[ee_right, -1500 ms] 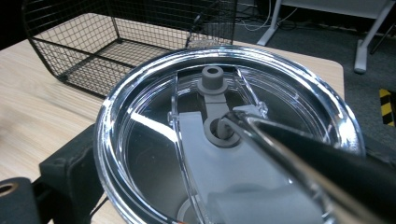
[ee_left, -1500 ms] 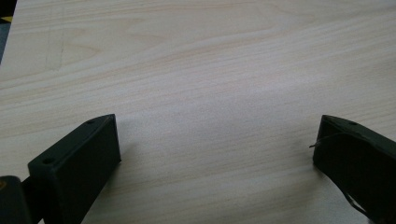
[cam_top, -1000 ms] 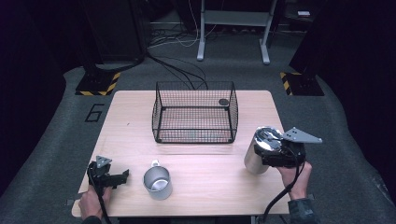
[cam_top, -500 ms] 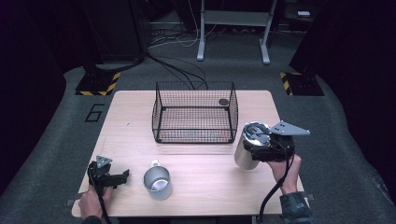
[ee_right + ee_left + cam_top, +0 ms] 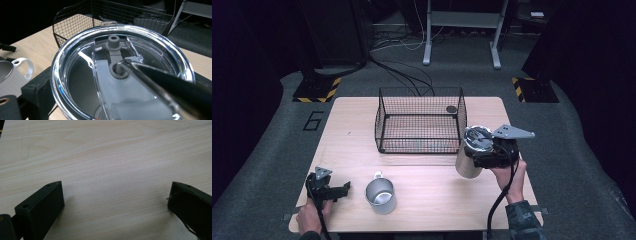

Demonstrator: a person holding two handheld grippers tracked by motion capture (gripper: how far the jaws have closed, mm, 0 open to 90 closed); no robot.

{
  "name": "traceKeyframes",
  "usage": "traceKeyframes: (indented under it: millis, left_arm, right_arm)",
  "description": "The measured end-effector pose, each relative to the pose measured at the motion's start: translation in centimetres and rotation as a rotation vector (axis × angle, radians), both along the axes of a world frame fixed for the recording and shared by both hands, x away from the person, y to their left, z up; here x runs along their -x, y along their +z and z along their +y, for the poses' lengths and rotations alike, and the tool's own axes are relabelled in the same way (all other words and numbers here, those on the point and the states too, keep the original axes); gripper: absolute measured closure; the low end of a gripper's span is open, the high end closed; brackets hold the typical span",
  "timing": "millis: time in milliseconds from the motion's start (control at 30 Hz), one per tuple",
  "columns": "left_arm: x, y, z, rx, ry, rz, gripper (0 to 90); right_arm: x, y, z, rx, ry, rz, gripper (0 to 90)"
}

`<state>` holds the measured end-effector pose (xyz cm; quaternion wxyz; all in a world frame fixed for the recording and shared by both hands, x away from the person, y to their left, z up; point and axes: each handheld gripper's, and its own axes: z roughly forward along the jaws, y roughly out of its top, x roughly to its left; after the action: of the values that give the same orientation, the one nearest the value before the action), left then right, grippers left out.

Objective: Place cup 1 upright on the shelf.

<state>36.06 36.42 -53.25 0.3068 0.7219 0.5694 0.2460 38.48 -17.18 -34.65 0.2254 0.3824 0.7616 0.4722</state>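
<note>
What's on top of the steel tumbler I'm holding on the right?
A clear lid with a grey slider covers the tumbler, clamped in the right gripper. A metal straw passes through it. Contents below: hidden by glare.

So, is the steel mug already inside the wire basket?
No, the mug stands on the table, in front of the basket.

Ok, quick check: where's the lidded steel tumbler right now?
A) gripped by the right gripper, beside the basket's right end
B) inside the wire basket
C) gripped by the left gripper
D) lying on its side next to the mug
A: in the high view the right gripper clamps the tumbler near its clear lid, just outside the wire basket, while the left gripper rests open on the table, apart from the mug.
</note>
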Motion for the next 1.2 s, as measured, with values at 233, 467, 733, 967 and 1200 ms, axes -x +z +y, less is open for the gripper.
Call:
traceKeyframes:
  millis: [233, 467, 733, 967, 1200]
  left_arm:
    - [0.0, 0.0, 0.0, 0.002, 0.001, 0.001, 0.5]
    - [0.0, 0.0, 0.0, 0.003, 0.001, 0.002, 0.4]
    - [0.0, 0.0, 0.0, 0.001, -0.002, 0.006, 0.4]
    - [0.0, 0.0, 0.0, 0.006, 0.0, 0.007, 0.5]
    - [0.0, 0.0, 0.0, 0.005, 0.002, 0.003, 0.4]
  right_arm:
    - [-0.4, 0.4, 0.6, 0.004, 0.007, 0.003, 3.4]
    - [-1.0, 0.8, 1.4, 0.009, 0.018, 0.001, 3.4]
    - [-1.7, 1.5, 2.2, 0.018, 0.028, -0.004, 3.4]
    - [-2.1, 2.1, 2.6, 0.012, 0.028, -0.011, 3.5]
    - [-2.8, 2.6, 3.0, 0.005, 0.029, -0.014, 3.4]
